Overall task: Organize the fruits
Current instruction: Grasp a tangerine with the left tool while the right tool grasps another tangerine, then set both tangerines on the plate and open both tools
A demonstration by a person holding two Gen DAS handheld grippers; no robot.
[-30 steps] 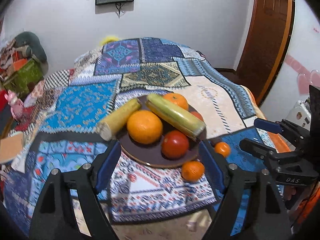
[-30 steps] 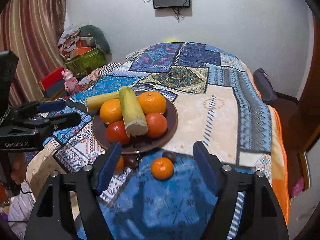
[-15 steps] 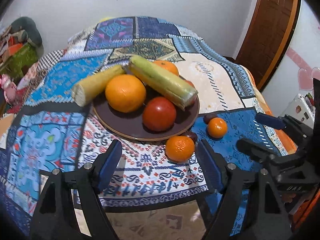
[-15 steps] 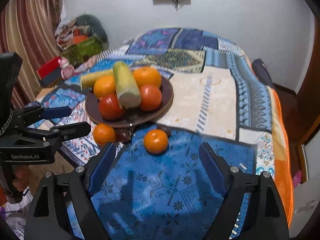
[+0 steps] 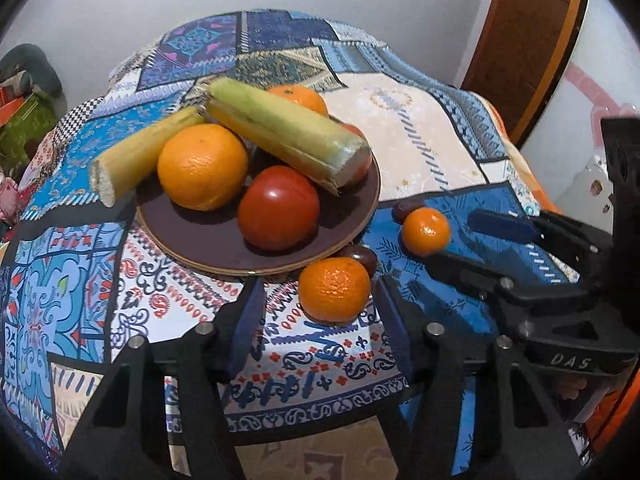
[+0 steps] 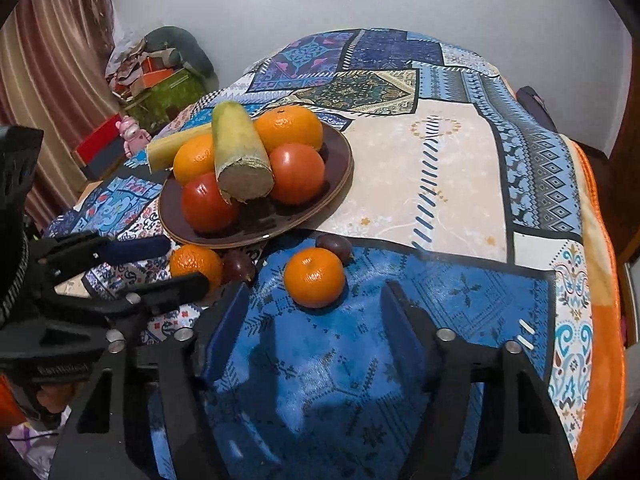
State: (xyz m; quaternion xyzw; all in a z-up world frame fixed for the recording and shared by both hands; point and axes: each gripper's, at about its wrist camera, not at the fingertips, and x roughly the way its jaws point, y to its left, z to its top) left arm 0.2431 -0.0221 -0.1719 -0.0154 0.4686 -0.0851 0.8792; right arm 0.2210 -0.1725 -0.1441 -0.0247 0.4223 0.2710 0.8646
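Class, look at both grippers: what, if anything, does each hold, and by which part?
Nothing yet. Left gripper and right gripper are closing, each short of its loose orange.

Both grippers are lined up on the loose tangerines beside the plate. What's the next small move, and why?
Probably ease the left gripper forward and down around the nearer tangerine. It lies just beyond the closing jaws, not yet between them. The right gripper, also closing, faces the other tangerine likewise.

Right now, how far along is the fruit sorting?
Plate already carries oranges, tomatoes and cane. In hand: nothing yet; left gripper is closing around one tangerine, right gripper around another. Left: both tangerines and two dark fruits on the cloth.
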